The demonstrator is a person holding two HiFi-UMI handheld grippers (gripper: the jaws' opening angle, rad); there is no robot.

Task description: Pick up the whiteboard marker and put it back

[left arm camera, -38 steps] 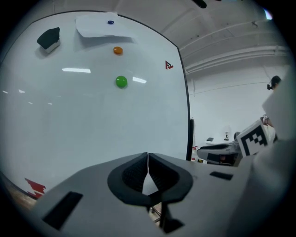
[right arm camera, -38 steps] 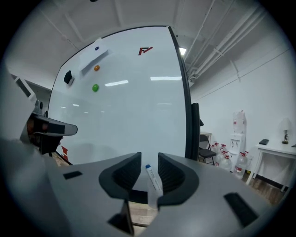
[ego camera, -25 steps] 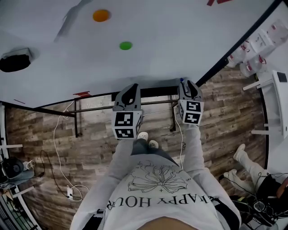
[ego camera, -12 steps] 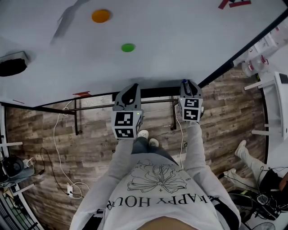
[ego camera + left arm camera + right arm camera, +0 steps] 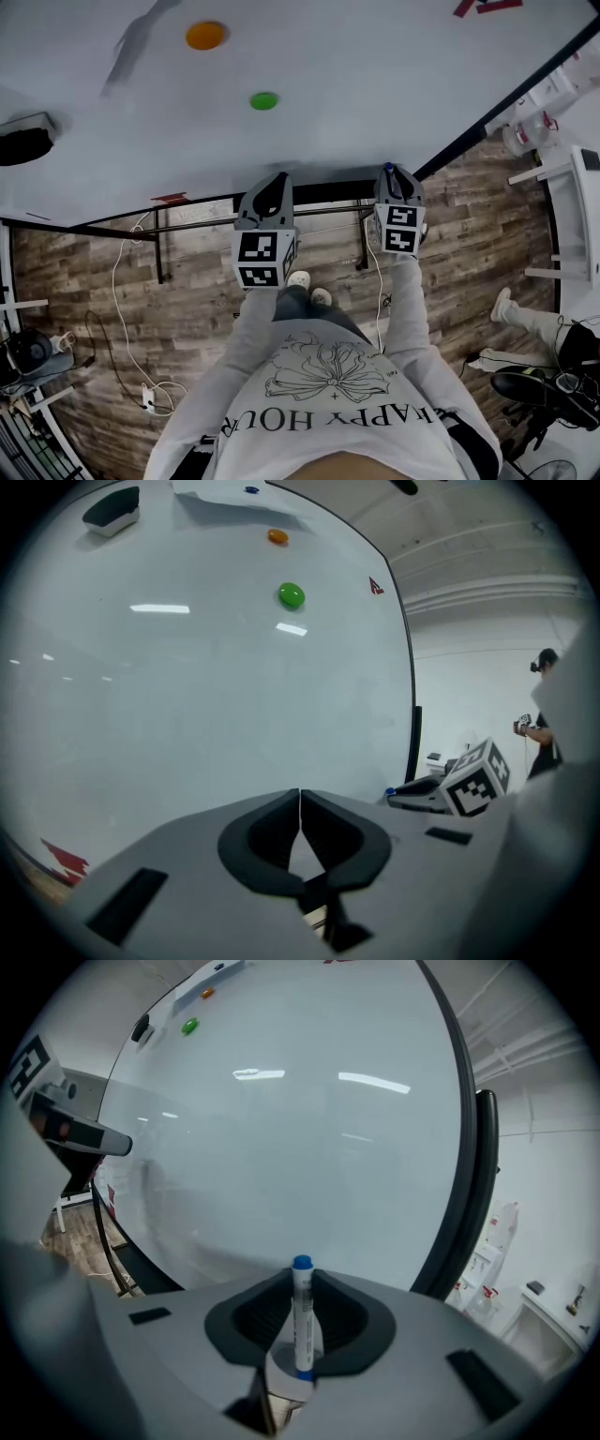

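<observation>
A whiteboard marker (image 5: 303, 1321) with a blue cap stands upright between the pads of my right gripper (image 5: 302, 1279), whose jaws are closing and touch it on both sides. In the head view the marker's blue tip (image 5: 388, 168) pokes out of the right gripper (image 5: 391, 174) at the black tray (image 5: 323, 192) under the whiteboard (image 5: 337, 56). My left gripper (image 5: 272, 183) hangs at the same tray further left, shut with nothing in it (image 5: 300, 794).
A green magnet (image 5: 263, 100), an orange magnet (image 5: 204, 36) and a black eraser (image 5: 23, 141) sit on the board. The board's black frame (image 5: 478, 1185) runs down at the right. A cable (image 5: 122, 309) trails over the wooden floor.
The right gripper's jaws have narrowed around the marker and the gripper has shifted slightly toward the board. The left gripper has kept still.
</observation>
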